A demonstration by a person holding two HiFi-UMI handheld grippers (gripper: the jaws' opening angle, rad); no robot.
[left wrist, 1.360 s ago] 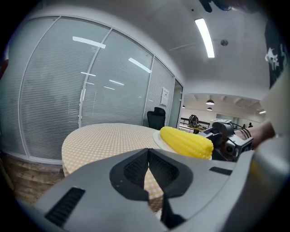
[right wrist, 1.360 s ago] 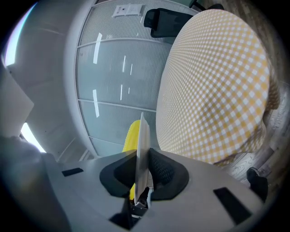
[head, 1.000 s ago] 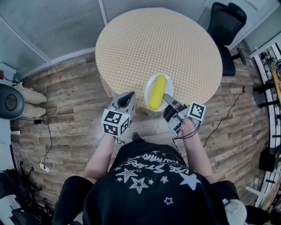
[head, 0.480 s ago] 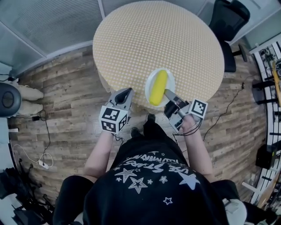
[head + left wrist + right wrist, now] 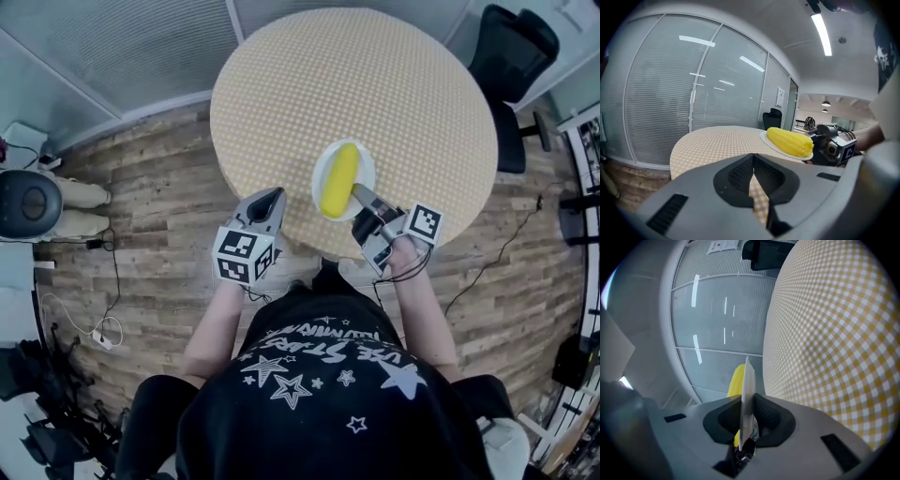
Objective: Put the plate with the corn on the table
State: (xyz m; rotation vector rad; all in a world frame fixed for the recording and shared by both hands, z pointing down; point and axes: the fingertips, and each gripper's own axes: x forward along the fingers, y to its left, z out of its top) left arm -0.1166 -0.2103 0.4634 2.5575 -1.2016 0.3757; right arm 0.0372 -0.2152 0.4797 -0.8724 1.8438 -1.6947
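The left gripper (image 5: 270,199), jaws closed and empty, is idling beside the table (image 5: 356,84) while the right gripper (image 5: 361,195), clamping the plate (image 5: 365,167) rim, is carrying the corn (image 5: 338,178) farther over the tabletop than before, so set-down appears near.

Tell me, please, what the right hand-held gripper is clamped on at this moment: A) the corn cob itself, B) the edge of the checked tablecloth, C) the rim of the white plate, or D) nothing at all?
C: in the right gripper view the right hand-held gripper is shut on the thin edge of the plate, with the corn lying on it.
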